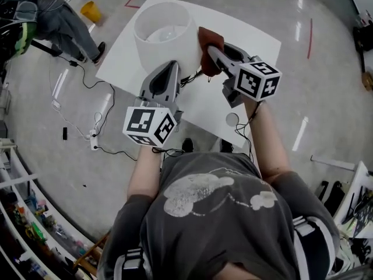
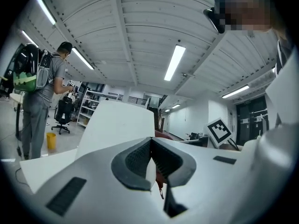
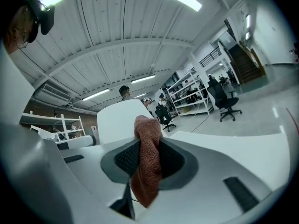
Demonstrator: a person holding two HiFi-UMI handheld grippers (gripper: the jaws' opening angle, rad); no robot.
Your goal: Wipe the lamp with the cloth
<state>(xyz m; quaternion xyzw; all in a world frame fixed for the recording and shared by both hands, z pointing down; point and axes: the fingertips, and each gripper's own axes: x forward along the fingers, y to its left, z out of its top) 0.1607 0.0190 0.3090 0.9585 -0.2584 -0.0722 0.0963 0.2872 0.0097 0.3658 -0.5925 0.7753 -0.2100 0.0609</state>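
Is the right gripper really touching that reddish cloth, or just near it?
Touching. The right gripper view shows the right gripper with its jaws closed on the cloth, which is pinched between the pads and hangs below them.
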